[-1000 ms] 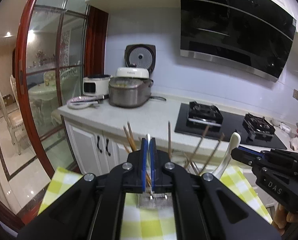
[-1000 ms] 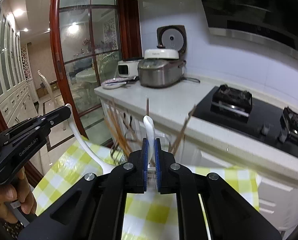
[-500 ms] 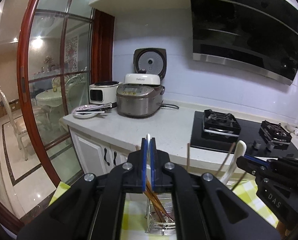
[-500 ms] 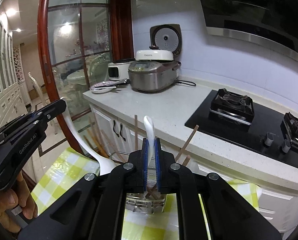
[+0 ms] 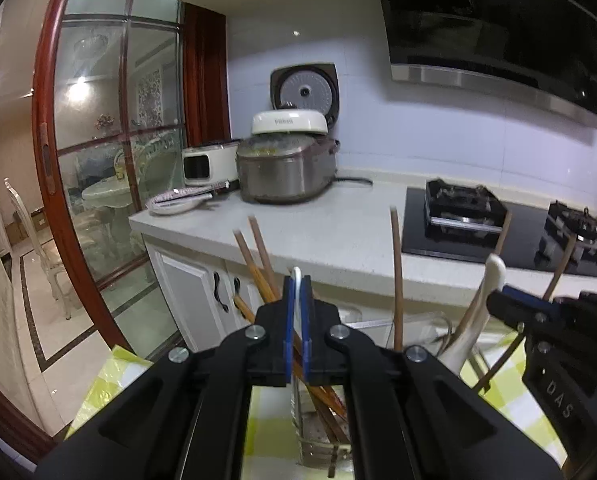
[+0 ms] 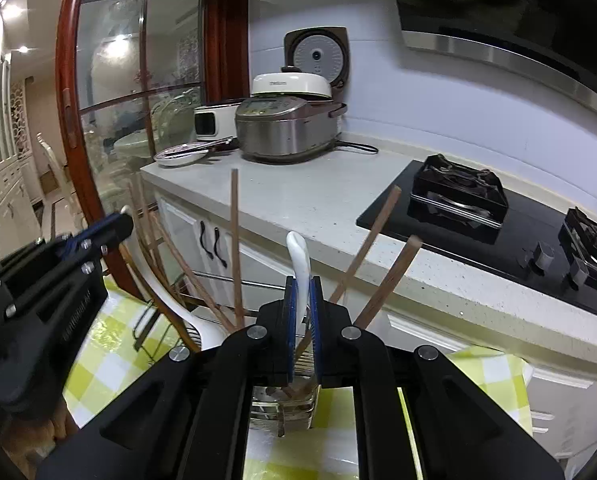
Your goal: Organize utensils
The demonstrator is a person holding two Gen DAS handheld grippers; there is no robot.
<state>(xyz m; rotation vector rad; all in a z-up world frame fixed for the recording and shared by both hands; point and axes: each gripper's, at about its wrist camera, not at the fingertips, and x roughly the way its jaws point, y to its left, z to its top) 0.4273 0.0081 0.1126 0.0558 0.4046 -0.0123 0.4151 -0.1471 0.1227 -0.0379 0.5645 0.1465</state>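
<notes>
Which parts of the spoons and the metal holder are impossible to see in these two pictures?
- Left wrist view: the left gripper hides nearly all of its white spoon.
- Right wrist view: the bowl of the right gripper's spoon is behind the blue pads.
- Both views: the metal holder base is covered by the gripper bodies; its compartments cannot be told.

Both spoons white: (image 5: 485,284) and (image 6: 301,264). Chopsticks (image 6: 235,248) brown wood. Holder (image 6: 282,408) silver metal. Tablecloth (image 6: 110,344) yellow-green/white check. Gripper bodies black, pads (image 5: 287,320) blue. Worktop (image 6: 322,200) speckled off-white, hob (image 6: 478,232) black, door frame (image 5: 46,152) red-brown.
</notes>
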